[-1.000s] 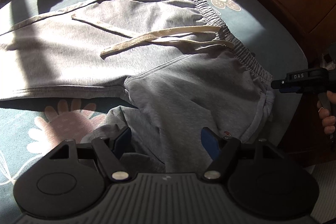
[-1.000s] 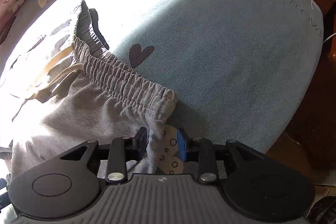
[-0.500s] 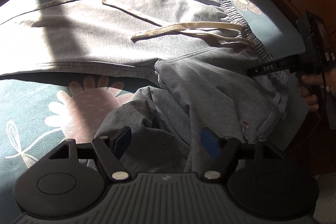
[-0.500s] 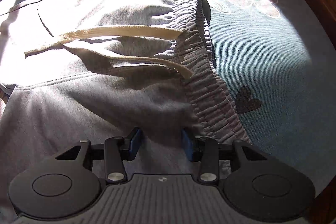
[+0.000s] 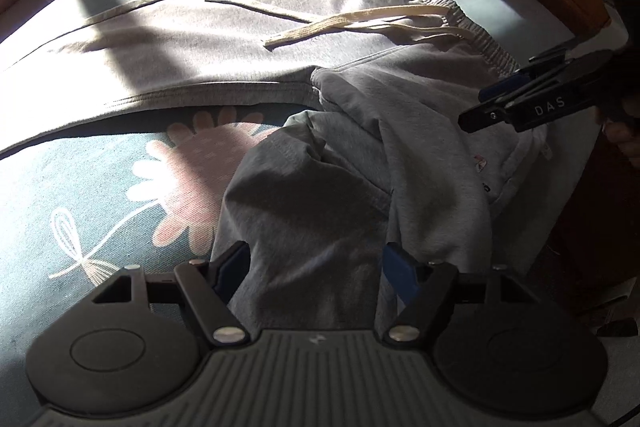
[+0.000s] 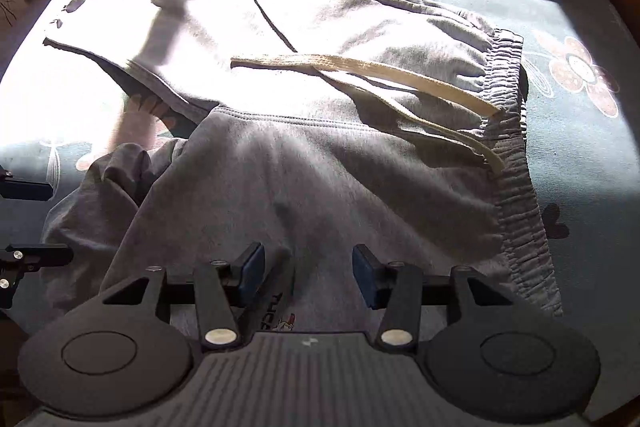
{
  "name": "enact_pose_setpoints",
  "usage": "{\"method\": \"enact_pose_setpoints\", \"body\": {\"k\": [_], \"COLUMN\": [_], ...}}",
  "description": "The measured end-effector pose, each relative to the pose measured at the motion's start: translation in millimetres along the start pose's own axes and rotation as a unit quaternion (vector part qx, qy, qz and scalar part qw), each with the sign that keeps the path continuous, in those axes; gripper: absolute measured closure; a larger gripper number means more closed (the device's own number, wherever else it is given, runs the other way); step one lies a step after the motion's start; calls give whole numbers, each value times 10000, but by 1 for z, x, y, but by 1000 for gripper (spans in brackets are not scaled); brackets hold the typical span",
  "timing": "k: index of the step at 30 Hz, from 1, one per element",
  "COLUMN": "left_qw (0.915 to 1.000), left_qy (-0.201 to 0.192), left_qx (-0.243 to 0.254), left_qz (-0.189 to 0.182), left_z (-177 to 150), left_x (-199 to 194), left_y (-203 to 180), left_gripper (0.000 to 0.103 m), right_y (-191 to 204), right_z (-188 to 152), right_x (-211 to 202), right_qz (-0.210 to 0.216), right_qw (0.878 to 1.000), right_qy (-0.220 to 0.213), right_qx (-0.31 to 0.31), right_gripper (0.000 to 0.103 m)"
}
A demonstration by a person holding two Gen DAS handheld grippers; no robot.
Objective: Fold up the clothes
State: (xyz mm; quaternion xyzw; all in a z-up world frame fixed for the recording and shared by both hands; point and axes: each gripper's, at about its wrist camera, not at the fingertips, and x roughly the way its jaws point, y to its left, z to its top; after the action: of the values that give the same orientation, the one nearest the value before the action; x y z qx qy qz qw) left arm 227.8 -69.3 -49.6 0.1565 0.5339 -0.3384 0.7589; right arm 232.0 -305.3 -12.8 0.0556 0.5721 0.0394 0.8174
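Right tool (image 6: 308,269) swung over sweatpants (image 6: 320,167), just opening, empty; left tool (image 5: 316,269) apart.

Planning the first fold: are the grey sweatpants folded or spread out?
Partly spread: one leg lies flat on the bedsheet, the other is bunched up.

One sweatpants (image 5: 248,43), two hand-held grippers (image 5: 316,267) (image 6: 308,273).

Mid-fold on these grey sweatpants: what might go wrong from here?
1. The near leg is bunched; folding now would likely trap wrinkles.
2. The loose drawstring lies across the front and may get creased inside.
3. The hip fabric droops over the bed edge, and both the left gripper and right gripper are open; the pants could slide off.
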Motion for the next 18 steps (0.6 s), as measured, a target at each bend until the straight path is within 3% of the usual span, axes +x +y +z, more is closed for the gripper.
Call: {"method": "enact_pose_setpoints", "body": {"k": [4,9,13,18], "left_qw": [9993,9965,9970,9997], "left_qy": [-48,133,-57,-242], "left_qx": [18,82,328,-43], "left_qz": [-367,-817,-698,-95], "left_z": [-5,-6,-8,-10], "left_x": [0,17,17,9], "left_y": [-14,-39,-48,-19], "left_gripper": [30,30,30,30], "right_y": [15,12,8,9], "right_z": [-5,-7,-6,-9], "right_x": [0,4,0,2], "right_qz": [257,103,168,130], "right_qw": [9996,9996,9994,9993], "right_qy": [84,222,156,175], "right_qx": [53,160,276,301], "right_gripper": [50,50,50,49]}}
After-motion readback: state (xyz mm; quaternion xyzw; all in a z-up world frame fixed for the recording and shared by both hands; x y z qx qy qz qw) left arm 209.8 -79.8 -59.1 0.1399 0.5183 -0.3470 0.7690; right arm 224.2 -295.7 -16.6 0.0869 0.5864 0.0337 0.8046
